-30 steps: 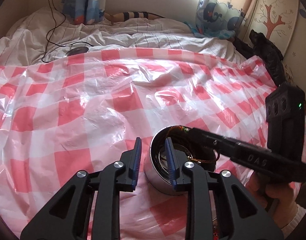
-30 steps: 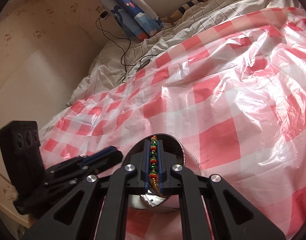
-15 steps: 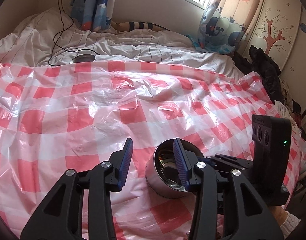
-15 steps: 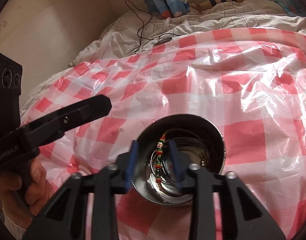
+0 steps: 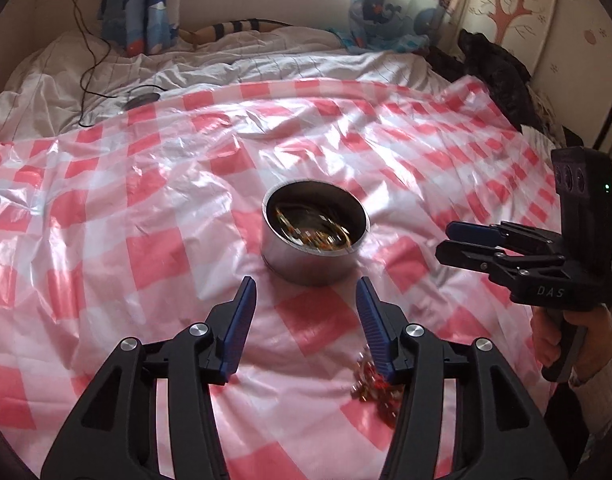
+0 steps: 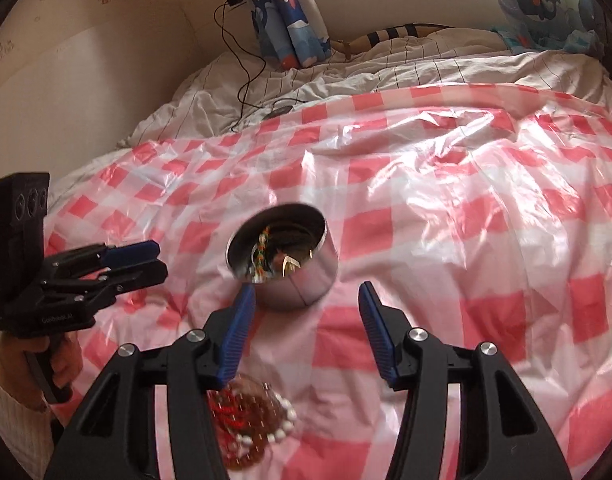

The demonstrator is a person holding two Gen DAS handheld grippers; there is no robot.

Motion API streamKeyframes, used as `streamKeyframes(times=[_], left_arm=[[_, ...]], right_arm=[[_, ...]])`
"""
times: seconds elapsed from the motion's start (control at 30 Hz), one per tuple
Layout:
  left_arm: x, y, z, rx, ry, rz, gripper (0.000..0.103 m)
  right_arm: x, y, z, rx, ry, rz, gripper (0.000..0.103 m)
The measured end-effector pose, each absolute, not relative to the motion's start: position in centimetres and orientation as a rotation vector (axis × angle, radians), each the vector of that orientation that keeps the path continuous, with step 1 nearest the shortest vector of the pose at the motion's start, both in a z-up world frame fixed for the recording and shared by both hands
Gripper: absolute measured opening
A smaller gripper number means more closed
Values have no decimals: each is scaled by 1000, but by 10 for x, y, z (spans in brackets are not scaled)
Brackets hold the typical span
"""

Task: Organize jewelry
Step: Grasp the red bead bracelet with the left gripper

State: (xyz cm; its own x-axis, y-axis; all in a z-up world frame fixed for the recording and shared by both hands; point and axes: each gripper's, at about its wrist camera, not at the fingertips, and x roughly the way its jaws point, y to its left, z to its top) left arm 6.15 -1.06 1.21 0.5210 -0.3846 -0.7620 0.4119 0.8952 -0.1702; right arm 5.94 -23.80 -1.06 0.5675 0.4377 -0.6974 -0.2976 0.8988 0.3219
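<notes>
Both grippers have backed away from the steel tin (image 5: 314,236). The left gripper (image 5: 304,322) and right gripper (image 6: 304,322) have just spread empty; the beaded bracelet (image 6: 261,256) now lies inside, stowed. More jewelry (image 6: 250,416) waits nearer.

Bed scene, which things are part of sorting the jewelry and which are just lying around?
Job: metal tin holding beaded bracelets; loose jewelry pile; left gripper, right gripper, both open.
Lying about: charger cable; dark clothing; checked plastic sheet.
</notes>
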Motion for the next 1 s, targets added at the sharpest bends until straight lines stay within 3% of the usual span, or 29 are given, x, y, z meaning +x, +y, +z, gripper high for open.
streamKeyframes(times=[0.13,0.3,0.83,0.87,0.93,1.0], left_arm=[[27,-20,-20,14,979,-528,49],[19,-22,-33,2,997,-551,49],[-5,-79,-30,375,849,-668,49],[-3,-79,-33,388,854,-660,47],[0,-78,-36,385,881,-656,18],[1,-76,-36,385,881,-654,11]], right_arm=[[31,-240,-35,192,921,465,50],[30,-224,-39,130,911,503,36],[36,-228,-46,156,944,477,39],[36,-228,-45,156,943,478,40],[37,-229,-45,165,944,480,41],[38,-231,-44,176,945,481,41]])
